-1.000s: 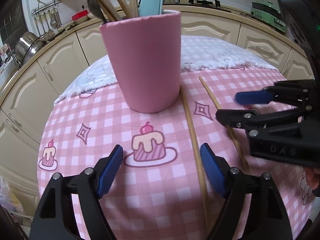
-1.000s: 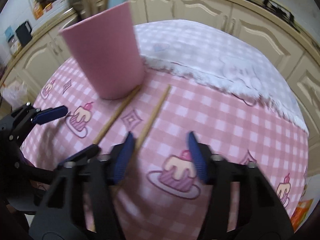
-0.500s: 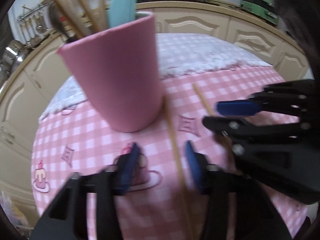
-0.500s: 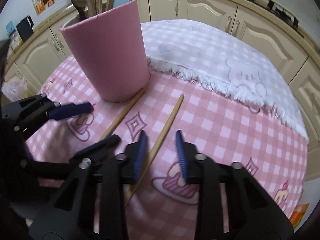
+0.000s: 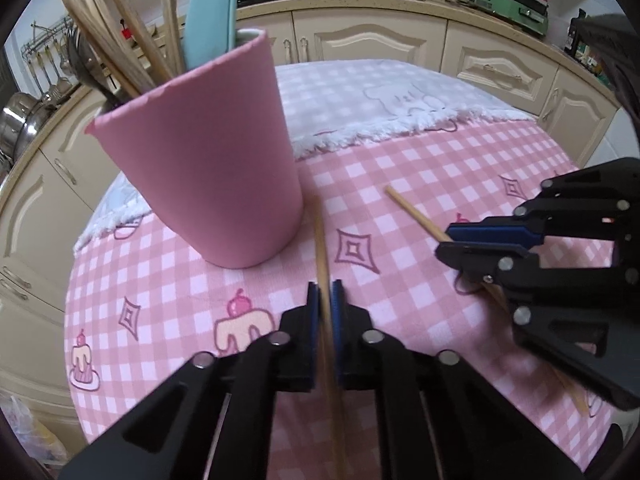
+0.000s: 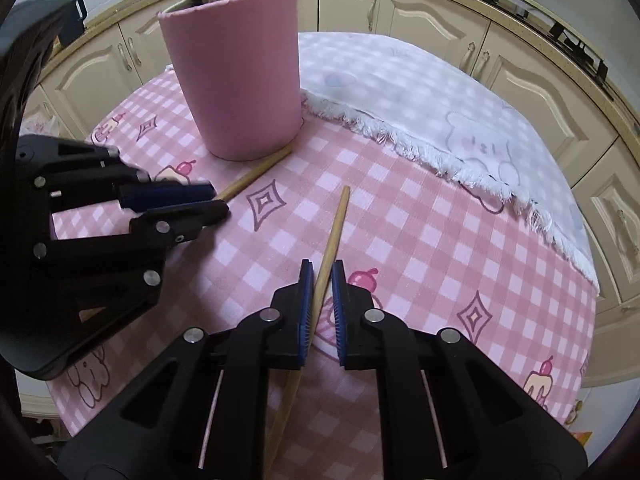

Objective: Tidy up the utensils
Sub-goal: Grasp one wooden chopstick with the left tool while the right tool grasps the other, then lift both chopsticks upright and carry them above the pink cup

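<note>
Left gripper [image 5: 325,294]: jaws drawn in narrow around the near chopstick [image 5: 320,240], blue pads just beside the wood on both sides; firm contact cannot be confirmed. That chopstick is laid flat on the pink checked tablecloth [image 5: 400,168], far end touching the base of the pink cup [image 5: 208,168].

Right gripper [image 6: 322,276]: jaws likewise narrowed around the second chopstick [image 6: 336,224], which is run diagonally between the pads; a slim gap is seen on the right pad side. Its far tip is pointed toward the fringed white cloth [image 6: 420,88] and kept apart from the cup.

The two chopsticks are spread apart on the cloth, the left one nearer the cup. The cup is stood upright near the white cloth's edge; wooden utensils [image 5: 116,12] and a light-blue handle [image 5: 210,4] are held in it. Cream cabinets [image 5: 360,40] are seen behind the table.
</note>
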`<act>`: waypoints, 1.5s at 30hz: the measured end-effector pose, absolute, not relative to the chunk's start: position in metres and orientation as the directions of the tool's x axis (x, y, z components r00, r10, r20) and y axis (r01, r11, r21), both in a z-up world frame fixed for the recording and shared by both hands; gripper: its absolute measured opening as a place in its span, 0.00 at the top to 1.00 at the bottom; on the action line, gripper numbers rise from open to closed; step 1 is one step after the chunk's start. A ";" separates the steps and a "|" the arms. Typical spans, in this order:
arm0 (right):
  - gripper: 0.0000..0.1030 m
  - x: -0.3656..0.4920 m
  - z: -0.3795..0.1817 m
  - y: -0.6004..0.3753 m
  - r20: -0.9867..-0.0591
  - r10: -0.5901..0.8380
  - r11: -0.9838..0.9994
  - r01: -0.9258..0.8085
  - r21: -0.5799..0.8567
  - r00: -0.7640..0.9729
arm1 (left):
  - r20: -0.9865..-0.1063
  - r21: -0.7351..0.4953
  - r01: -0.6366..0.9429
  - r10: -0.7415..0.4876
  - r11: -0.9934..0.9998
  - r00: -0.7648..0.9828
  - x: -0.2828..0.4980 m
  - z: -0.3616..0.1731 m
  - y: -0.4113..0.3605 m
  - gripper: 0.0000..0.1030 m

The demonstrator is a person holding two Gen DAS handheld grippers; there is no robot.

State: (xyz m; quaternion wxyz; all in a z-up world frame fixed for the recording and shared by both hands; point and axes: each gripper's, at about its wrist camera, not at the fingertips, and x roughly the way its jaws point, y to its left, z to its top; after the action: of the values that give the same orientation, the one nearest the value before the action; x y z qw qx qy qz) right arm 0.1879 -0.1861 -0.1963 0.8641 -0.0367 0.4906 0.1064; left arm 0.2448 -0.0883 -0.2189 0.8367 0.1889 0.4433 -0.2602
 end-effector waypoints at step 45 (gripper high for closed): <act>0.94 0.122 -0.080 -0.243 -0.305 0.424 0.891 -0.333 0.309 0.853 | -0.200 -0.125 0.449 -0.466 0.884 0.862 0.173 -0.082 -0.018 0.95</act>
State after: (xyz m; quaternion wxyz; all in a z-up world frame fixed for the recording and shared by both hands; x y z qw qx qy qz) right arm 0.1224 -0.2430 -0.0803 0.9545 0.1232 0.1856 0.1982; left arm 0.1726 -0.0178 -0.0822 0.9641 -0.0372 0.1127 -0.2375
